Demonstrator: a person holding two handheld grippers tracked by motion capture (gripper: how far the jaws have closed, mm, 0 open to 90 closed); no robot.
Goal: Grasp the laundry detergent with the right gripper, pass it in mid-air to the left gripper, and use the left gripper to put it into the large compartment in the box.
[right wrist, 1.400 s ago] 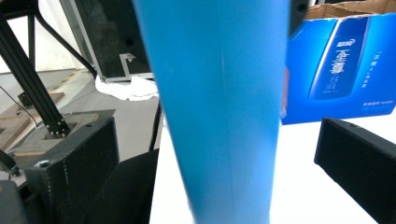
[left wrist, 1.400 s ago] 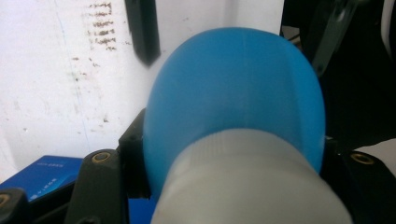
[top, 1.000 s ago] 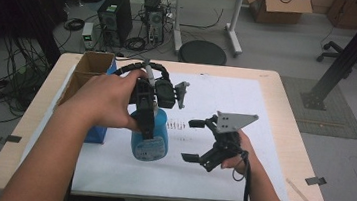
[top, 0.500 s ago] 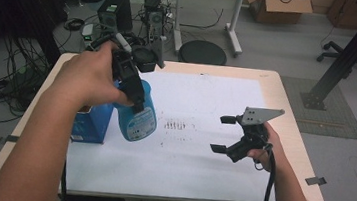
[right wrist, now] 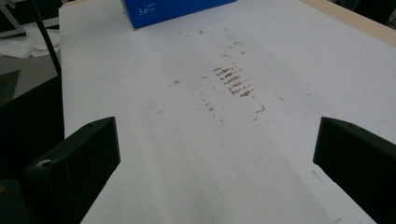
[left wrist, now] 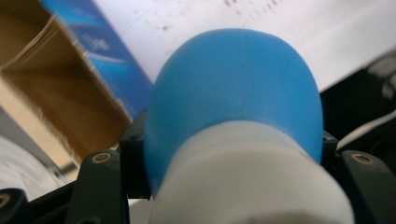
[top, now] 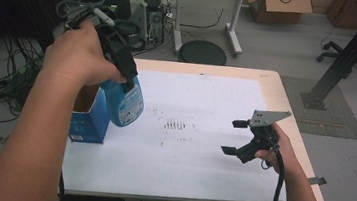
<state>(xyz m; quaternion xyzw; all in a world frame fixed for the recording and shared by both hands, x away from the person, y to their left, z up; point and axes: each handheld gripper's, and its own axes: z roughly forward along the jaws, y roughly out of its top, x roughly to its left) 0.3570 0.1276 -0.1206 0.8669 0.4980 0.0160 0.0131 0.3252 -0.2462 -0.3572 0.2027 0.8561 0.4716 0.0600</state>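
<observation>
Blue bottle (top: pixel 125 102) pinched in left gripper (top: pixel 120 59), lifted at the table's left; right gripper (top: pixel 243 137) idle, jaws spread.

Nearest, at right front edge: right gripper in right hand (top: pixel 274 151), black blocky jaws wide apart, nothing between them, hovering above white paper sheet (top: pixel 201 148); grey three-cornered plate on top, black cable trailing back. Mid-table: matte white sheet, smudged, with a cluster of short brown dashes (top: pixel 175 126). Left of that: smooth rounded blue plastic bottle, white ribbed neck (left wrist: pixel 247 177) clamped between left gripper's black jaws, body hanging tilted, clear of the table, just beside and partly over open cardboard box (top: pixel 87 116), blue outside, brown inside. Beyond: pale wooden table edge (top: pixel 269 77), then grey floor with round black stool (top: pixel 202 52).
</observation>
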